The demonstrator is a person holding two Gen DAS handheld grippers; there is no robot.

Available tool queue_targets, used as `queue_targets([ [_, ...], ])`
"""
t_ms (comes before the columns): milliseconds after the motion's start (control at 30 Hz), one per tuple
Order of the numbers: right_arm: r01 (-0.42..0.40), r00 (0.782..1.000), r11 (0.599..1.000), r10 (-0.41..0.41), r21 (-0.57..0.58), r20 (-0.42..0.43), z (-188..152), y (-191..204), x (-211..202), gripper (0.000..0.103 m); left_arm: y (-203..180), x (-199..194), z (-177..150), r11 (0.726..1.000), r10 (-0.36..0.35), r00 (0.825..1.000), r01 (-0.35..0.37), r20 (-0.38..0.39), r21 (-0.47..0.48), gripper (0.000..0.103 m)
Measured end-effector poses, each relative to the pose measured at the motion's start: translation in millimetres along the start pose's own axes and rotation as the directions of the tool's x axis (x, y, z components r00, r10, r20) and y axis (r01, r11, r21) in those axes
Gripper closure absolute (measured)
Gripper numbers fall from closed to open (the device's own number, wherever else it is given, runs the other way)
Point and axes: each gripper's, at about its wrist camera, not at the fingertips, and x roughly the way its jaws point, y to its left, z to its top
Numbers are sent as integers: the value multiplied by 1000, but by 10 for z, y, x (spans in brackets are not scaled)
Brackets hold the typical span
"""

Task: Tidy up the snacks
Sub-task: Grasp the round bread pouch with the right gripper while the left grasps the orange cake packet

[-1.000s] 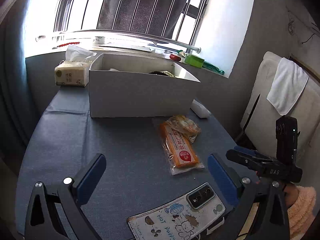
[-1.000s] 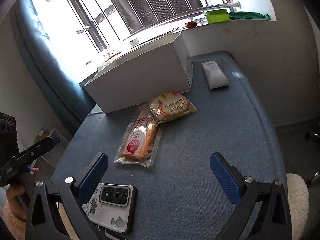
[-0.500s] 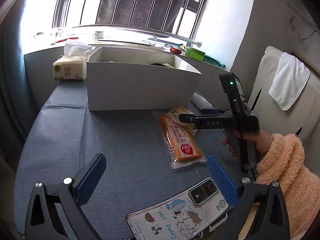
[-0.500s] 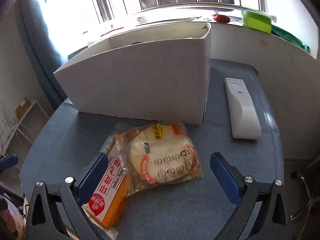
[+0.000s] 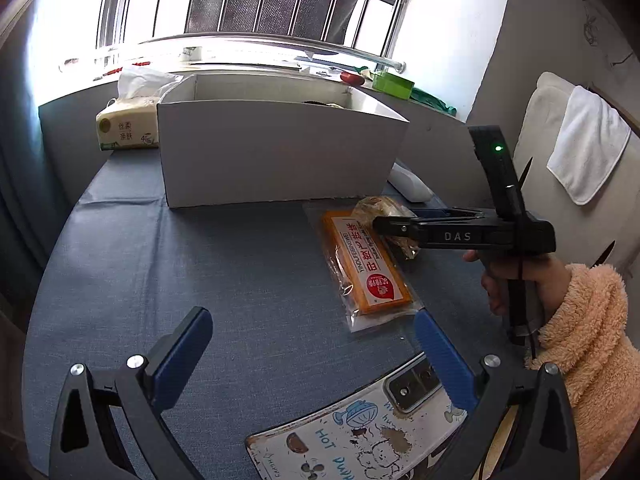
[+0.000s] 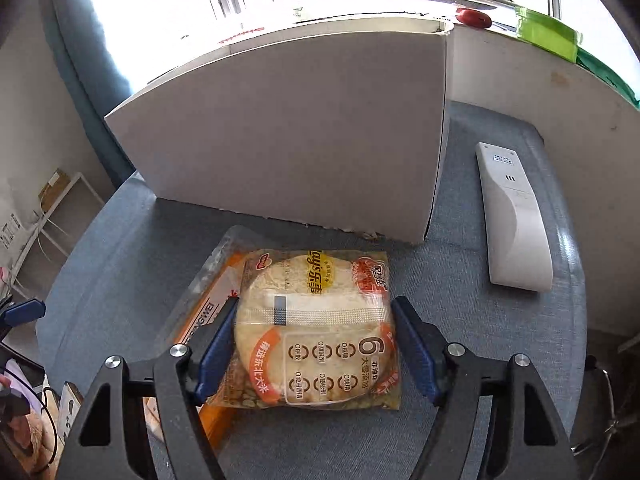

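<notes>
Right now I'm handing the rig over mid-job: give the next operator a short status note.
Right gripper: closed around the round rice-cracker pack, which lies partly on the orange snack bar; not lifted clear yet.
Left gripper: open, empty, above the table near the phone.
White box: behind both snacks, something already inside.
Left: box the cracker pack, then the orange bar.
</notes>
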Motion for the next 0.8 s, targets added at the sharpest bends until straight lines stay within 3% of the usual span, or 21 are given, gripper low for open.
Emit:
queue_targets([
  [233, -95, 982, 981, 64, 168, 179, -408, -174, -843, 24, -365, 377, 224, 993, -2, 998, 11, -70, 119, 0],
  [333, -98, 968, 970, 41, 220, 248, -650, -212, -1160, 24, -538, 653, 373, 987, 16, 993, 3, -117, 161, 0],
  [467, -96, 954, 947, -1, 307, 301, -992, -265, -1443, 24, -662, 1116, 498, 987, 68, 976, -35, -206, 159, 0],
  [600, -72, 954, 938, -35, 340, 297, -1241, -277, -1579, 24, -685, 1427, 530, 987, 118, 954, -82, -276, 136, 1],
  [633, -67, 956, 938, -38, 340, 292, -1275, -267, -1592, 24, -688, 1471, 525, 986, 128, 949, -90, -289, 141, 5],
  [700, -60, 957, 940, -41, 335, 286, -1280, -258, -1589, 24, -725, 1438, 523, 978, 133, 958, -86, -253, 190, 18],
  [767, -58, 957, 940, -43, 338, 285, -1286, -274, -1590, 24, -705, 1370, 545, 978, 115, 963, -67, -245, 197, 44],
  [800, -61, 957, 939, -41, 337, 287, -1282, -279, -1578, 24, -680, 1329, 553, 980, 95, 965, -47, -243, 194, 44],
])
